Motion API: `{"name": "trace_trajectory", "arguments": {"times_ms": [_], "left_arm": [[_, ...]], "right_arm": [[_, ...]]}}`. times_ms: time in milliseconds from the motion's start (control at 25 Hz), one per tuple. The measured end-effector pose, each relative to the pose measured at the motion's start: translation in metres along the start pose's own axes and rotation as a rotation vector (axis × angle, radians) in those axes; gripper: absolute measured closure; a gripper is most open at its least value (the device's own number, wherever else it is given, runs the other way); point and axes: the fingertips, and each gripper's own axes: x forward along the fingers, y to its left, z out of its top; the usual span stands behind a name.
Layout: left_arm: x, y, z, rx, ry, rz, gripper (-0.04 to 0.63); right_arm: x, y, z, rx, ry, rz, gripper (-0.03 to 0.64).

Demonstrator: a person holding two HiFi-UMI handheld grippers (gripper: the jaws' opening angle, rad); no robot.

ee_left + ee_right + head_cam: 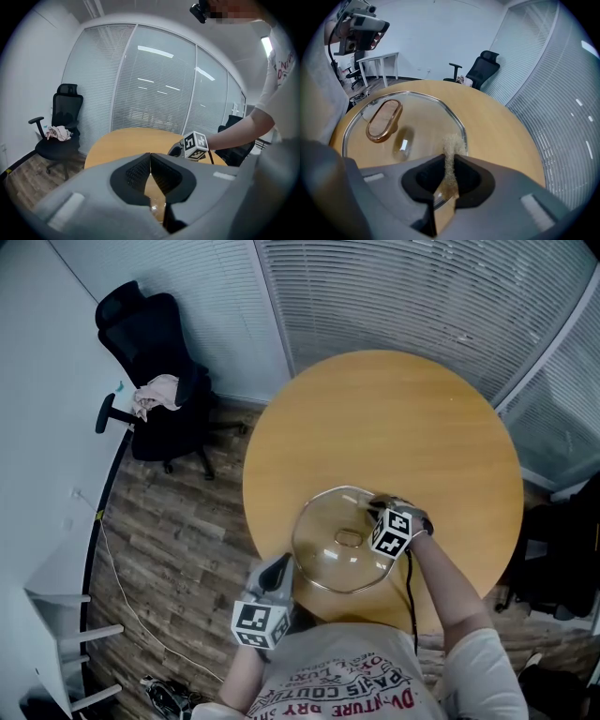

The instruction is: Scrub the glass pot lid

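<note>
Glass pot lid on the tabletop is apparently steadied by the left tool, closed on its near rim, while a scouring pad, clamped in the right tool, is pressed against its far rim.

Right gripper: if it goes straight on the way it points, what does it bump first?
Probably the round glass pot lid, near its edge. The beige scrubbing pad clamped in the right gripper points down at that spot. Depth is hard to judge.
</note>
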Motion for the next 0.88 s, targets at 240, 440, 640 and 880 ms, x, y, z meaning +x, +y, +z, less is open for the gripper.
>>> {"name": "trace_trajectory", "arguments": {"times_ms": [240, 440, 640, 880], "left_arm": [[0.006, -0.005, 0.004, 0.014, -0.001, -0.043, 0.587], [0.009, -0.01, 0.008, 0.035, 0.007, -0.096, 0.588], [0.01, -0.012, 0.008, 0.049, 0.02, -0.144, 0.588], [0.012, -0.01, 0.004, 0.066, 0.04, -0.197, 0.588]], "right_arm": [[-0.013, 0.014, -0.019, 0.06, 0.014, -0.021, 0.558], [-0.022, 0.023, -0.03, 0.124, 0.027, -0.039, 0.558], [-0.034, 0.037, -0.046, 0.178, 0.056, -0.061, 0.558], [-0.046, 0.056, -0.06, 0.265, 0.08, -0.081, 0.558]]}}
